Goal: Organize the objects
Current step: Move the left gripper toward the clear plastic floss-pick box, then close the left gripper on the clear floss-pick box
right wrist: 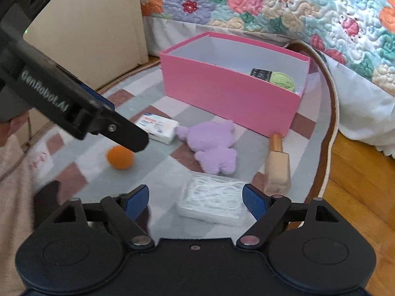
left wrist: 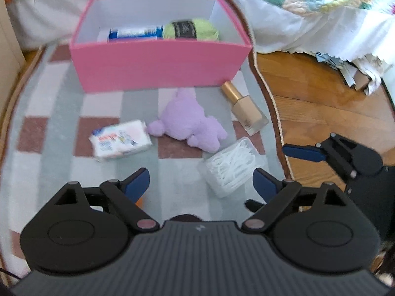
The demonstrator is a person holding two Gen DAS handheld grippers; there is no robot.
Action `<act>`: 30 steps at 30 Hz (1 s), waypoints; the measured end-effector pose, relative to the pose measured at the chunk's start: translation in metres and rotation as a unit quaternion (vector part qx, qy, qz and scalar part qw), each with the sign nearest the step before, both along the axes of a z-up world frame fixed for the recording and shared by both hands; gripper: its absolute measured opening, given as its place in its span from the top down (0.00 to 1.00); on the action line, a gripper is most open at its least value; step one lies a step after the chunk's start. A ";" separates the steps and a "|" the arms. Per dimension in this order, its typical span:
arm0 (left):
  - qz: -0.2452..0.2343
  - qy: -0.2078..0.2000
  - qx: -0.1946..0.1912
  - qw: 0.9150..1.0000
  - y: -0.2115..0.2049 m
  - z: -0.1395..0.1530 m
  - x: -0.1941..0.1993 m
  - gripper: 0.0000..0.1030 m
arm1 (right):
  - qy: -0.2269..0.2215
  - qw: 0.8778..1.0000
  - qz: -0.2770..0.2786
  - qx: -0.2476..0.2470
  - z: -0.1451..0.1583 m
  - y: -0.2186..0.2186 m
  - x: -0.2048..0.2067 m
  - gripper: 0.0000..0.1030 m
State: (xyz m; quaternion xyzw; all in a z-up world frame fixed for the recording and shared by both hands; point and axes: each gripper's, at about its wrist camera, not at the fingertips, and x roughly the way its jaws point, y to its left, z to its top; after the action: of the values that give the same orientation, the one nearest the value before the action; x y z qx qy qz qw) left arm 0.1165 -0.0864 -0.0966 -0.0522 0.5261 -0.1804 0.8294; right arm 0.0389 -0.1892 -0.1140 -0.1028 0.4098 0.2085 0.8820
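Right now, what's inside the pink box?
Inside the pink box: a green yarn skein and a blue-and-white package beside it. The near wall hides the box floor, so anything lower can't be seen.

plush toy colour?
Lilac. The plush lies on the rug in front of the pink box; clearest in the right wrist view.

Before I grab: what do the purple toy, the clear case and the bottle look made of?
Purple toy: soft plush, fuzzy matte pile. Clear case: see-through plastic, probably rigid, white sticks showing through it. Bottle: likely glass, smooth and translucent with beige liquid, and a shiny gold cap, metal or plated plastic.
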 end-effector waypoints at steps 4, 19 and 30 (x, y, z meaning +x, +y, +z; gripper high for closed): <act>0.017 0.027 -0.021 0.999 -0.010 -0.026 0.010 0.13 | -0.005 1.000 0.002 -0.017 -0.023 -0.001 0.005 0.16; 0.040 -0.003 -0.003 0.999 -0.031 -0.074 0.024 0.24 | 0.017 0.999 -0.027 -0.013 -0.060 0.007 0.015 0.11; 0.058 0.015 -0.070 0.996 -0.016 -0.086 0.014 0.48 | 0.046 0.996 -0.070 0.033 -0.054 0.015 0.008 0.11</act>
State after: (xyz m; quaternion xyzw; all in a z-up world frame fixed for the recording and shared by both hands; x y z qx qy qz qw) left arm 0.1306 -0.1029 -0.1824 -0.1426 0.5204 -0.1677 0.8251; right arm 0.0466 -0.1742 -0.1675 -0.0346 0.4493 0.1640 0.8775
